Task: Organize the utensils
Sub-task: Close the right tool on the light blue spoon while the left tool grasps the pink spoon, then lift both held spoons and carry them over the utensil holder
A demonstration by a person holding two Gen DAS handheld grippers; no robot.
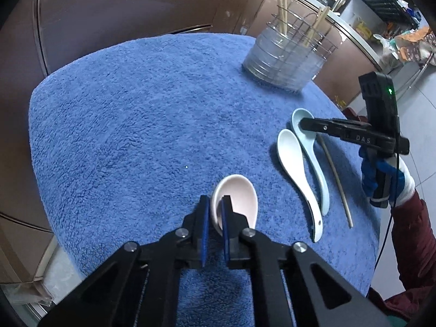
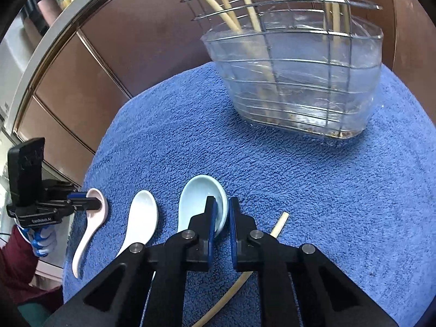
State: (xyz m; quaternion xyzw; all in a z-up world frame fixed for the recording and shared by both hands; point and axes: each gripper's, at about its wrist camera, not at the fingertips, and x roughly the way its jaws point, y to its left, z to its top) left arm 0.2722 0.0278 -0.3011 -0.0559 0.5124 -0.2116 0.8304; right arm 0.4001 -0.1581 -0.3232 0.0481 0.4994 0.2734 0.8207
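**Both grippers pinching spoon bowls on the blue towel**

The left gripper point(image 1: 215, 204) is clamping its narrow jaws on the near rim of the pink spoon point(image 1: 239, 199), which is lying at the left end of the row. The right gripper point(image 2: 220, 209) is likewise gripping the rim of the light blue spoon point(image 2: 200, 199). The white spoon point(image 2: 141, 218) is lying untouched between the two, just beside the blue one. A loose chopstick point(image 2: 279, 224) is resting on the blue towel point(image 2: 313, 190) to the right, partly passing under the right gripper. The wire utensil holder point(image 2: 299, 81), with chopsticks standing in it, is sitting at the far side, well apart from the spoons.
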